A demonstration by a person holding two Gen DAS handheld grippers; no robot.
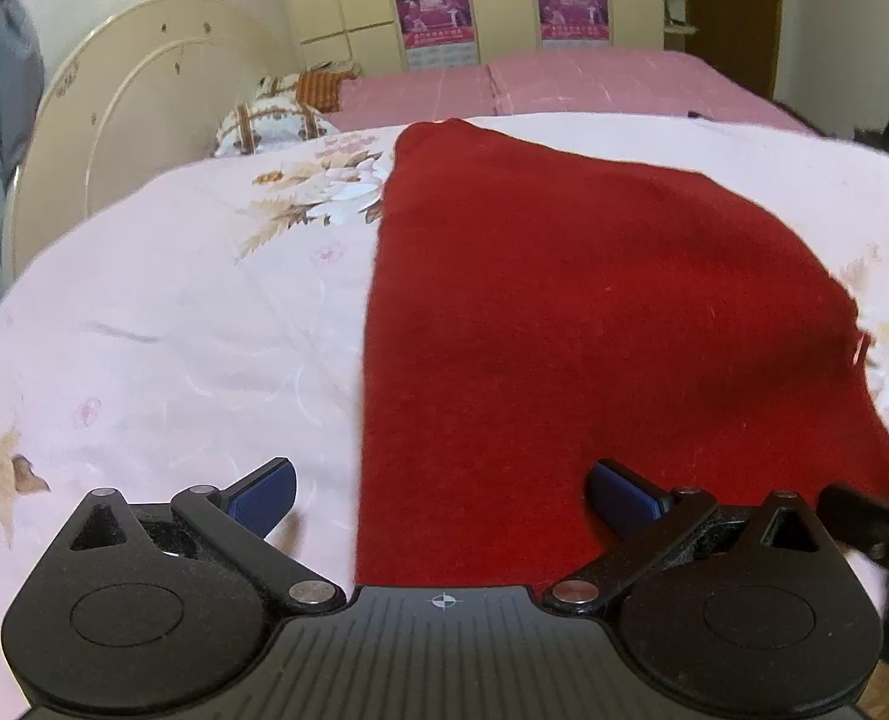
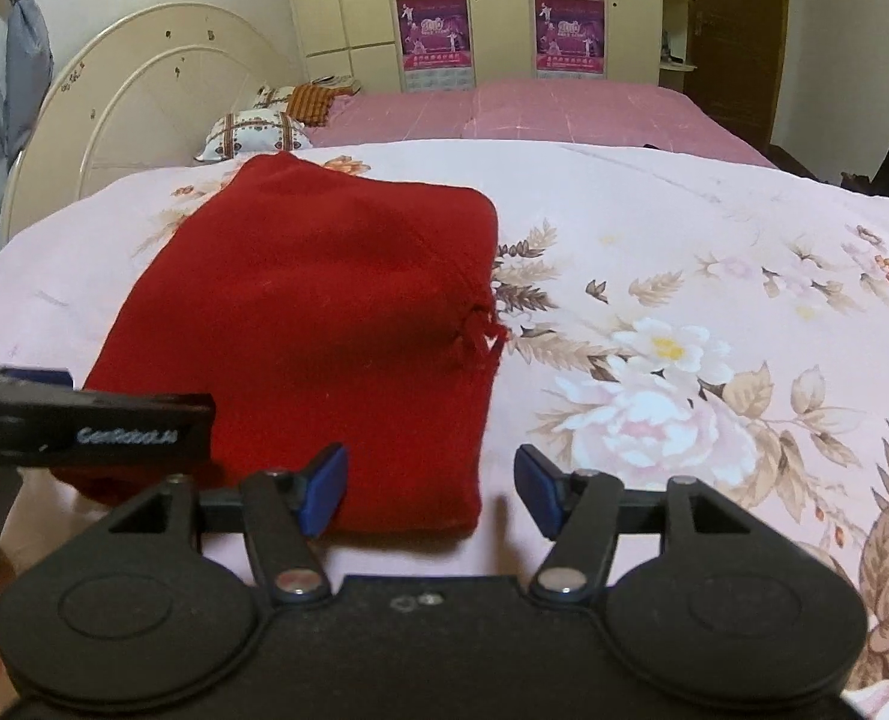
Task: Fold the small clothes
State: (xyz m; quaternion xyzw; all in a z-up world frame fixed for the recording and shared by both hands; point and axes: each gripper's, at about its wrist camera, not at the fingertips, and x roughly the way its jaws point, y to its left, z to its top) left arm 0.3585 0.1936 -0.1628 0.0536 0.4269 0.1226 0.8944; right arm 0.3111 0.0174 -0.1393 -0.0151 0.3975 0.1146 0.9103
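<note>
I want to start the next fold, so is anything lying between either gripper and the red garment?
Nothing visible: the red garment lies flat on the floral bedsheet, its near edge right before the open left gripper and right gripper.

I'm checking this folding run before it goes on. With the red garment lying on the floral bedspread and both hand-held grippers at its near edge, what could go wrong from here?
1. Both the left hand-held gripper and right hand-held gripper are open over the red garment; closing may pinch the floral bedspread too.
2. The frayed tassel on its right edge could snag.
3. The grippers sit close together and might collide.
</note>
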